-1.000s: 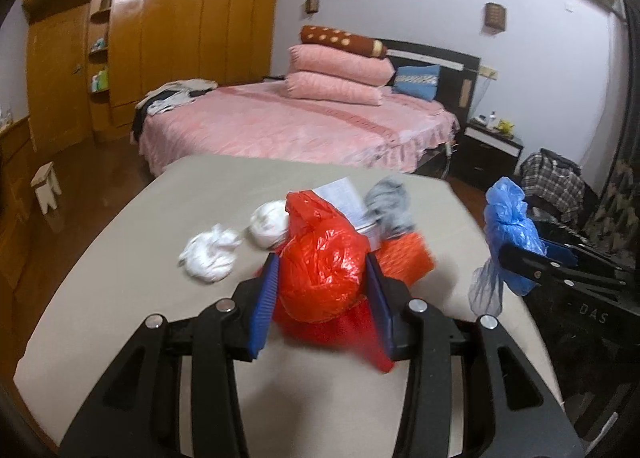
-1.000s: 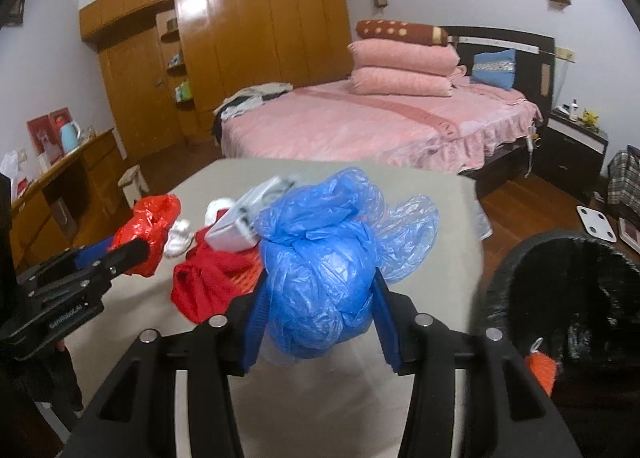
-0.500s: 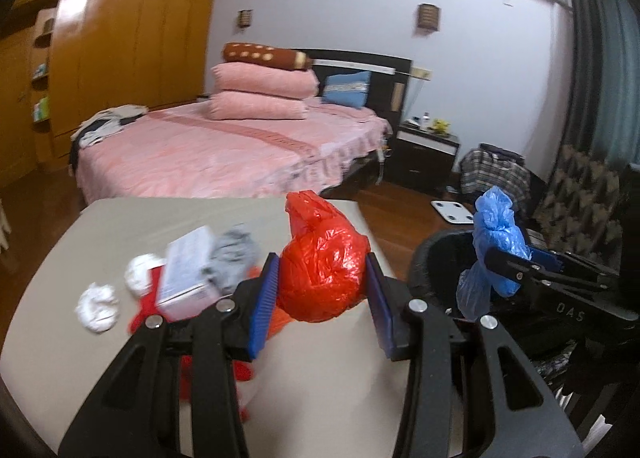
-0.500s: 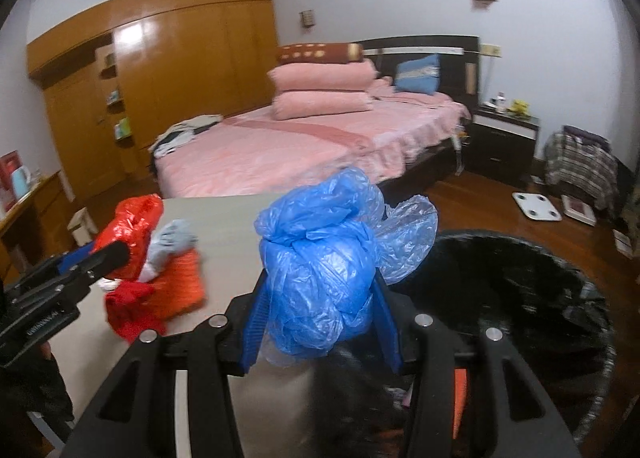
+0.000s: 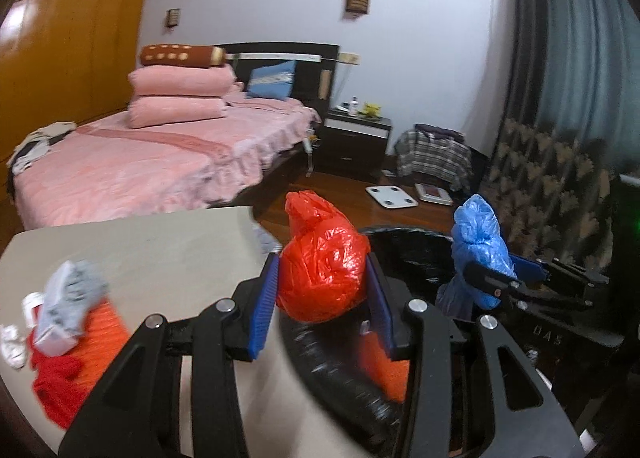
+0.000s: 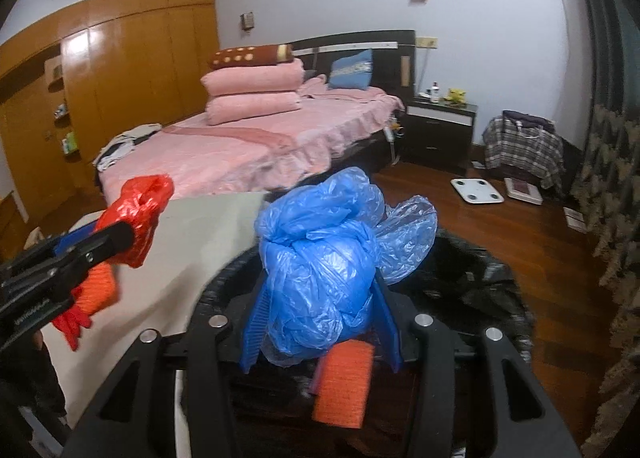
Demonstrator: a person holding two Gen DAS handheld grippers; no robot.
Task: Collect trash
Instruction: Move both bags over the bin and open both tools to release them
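Left gripper (image 5: 322, 300) clamps the red bag (image 5: 324, 266), right gripper (image 6: 320, 318) grips the blue bag (image 6: 320, 270); both hang over the bin (image 6: 472, 278), right one further in, so I'd drop straight down.

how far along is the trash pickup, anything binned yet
Partly done. An orange item already lies in the black bin. In hand: the left gripper holds a red bag and the right gripper a blue bag, both unreleased. Left: scraps on the table.
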